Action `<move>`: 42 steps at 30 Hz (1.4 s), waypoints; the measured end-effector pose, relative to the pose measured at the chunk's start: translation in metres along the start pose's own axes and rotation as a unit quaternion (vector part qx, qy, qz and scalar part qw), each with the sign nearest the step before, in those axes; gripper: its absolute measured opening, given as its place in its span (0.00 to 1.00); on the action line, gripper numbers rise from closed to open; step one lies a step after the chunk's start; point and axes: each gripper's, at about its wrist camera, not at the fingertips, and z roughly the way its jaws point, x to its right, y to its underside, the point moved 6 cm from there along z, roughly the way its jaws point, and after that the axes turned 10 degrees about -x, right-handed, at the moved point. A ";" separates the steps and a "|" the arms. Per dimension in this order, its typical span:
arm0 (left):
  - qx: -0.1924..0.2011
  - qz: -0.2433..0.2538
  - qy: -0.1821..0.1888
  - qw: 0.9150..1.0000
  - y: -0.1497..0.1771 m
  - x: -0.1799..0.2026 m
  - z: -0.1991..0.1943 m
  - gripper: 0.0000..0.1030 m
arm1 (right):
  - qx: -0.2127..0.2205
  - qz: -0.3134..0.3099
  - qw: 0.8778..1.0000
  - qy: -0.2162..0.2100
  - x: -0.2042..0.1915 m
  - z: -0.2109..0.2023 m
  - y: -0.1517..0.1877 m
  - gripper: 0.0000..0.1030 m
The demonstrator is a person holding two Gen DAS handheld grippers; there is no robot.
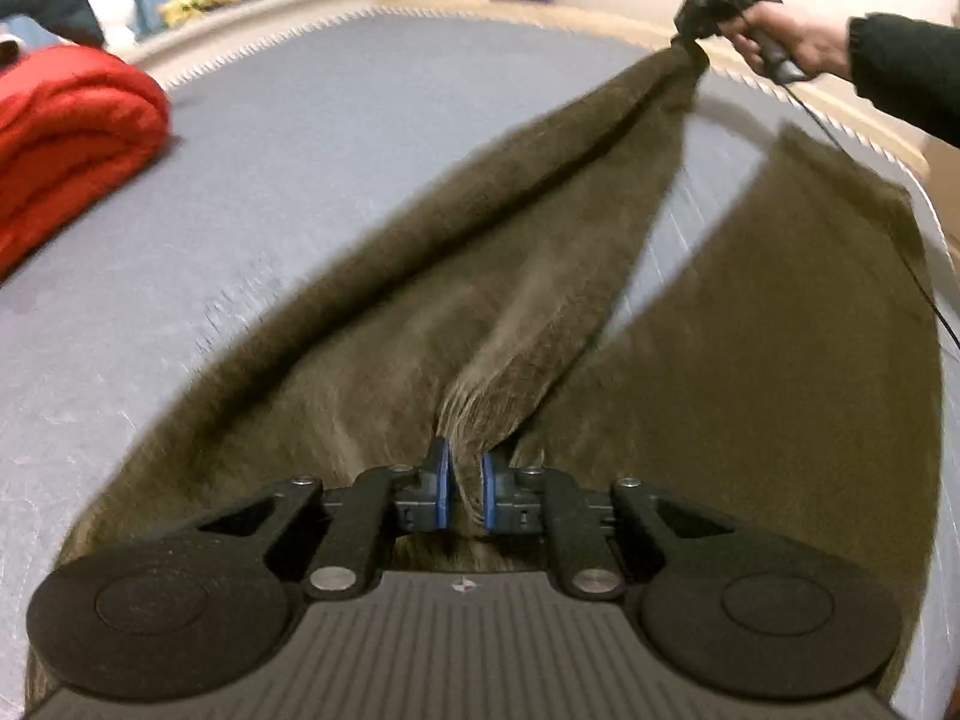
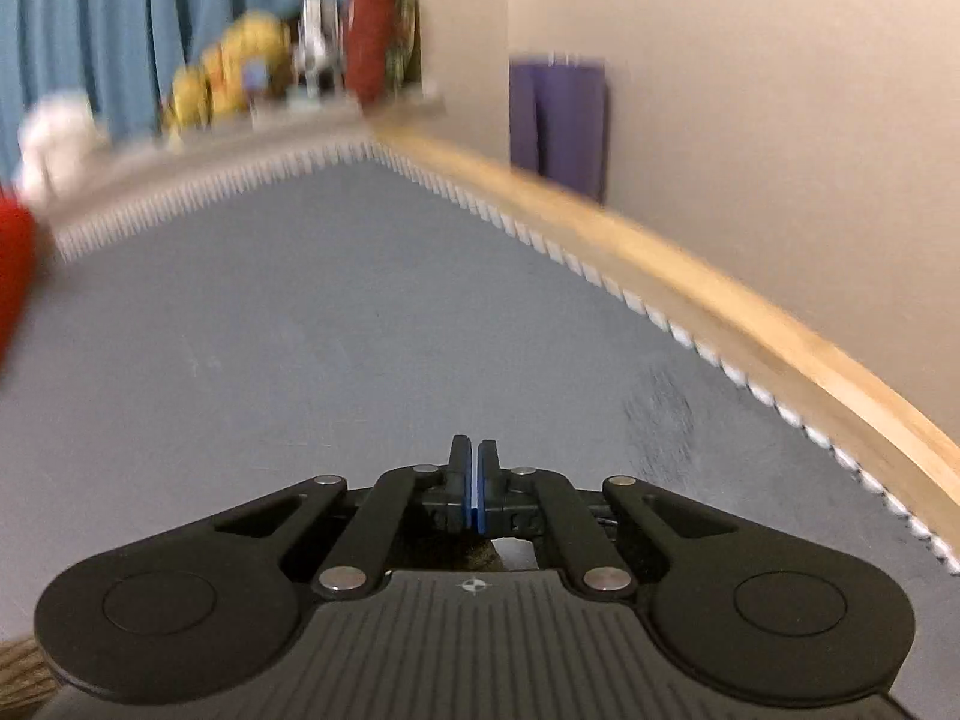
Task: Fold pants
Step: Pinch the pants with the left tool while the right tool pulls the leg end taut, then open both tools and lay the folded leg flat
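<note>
Left tongs [image 1: 465, 474] pinching pants [image 1: 750, 330] — right view, mattress [image 2: 300, 330]

Pants [image 1: 420, 312] spread on the bed [image 1: 270, 180], stretched between left claw [image 1: 463, 480] near and right claw [image 1: 690, 39] at far-right edge. Folded blanket [image 1: 66, 144] lies far left. Shelf [image 2: 288, 120] runs behind the bed.

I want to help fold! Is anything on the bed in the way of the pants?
Nothing visible is. Both grippers, left and right, already pinch the brown pants. The red blanket lies apart from them on the grey mattress.
</note>
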 end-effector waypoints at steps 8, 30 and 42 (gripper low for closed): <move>0.047 -0.083 0.042 0.995 -0.014 -0.022 -0.019 0.32 | 0.023 0.237 0.970 -0.049 0.078 0.003 0.065 0.49; 0.024 -0.009 -0.036 0.999 -0.014 0.016 0.032 0.15 | -0.051 0.137 0.987 -0.068 -0.016 0.021 0.095 0.08; 0.012 -0.012 0.067 0.998 -0.010 0.001 -0.005 0.30 | -0.090 0.230 0.969 0.011 0.062 -0.043 0.170 0.16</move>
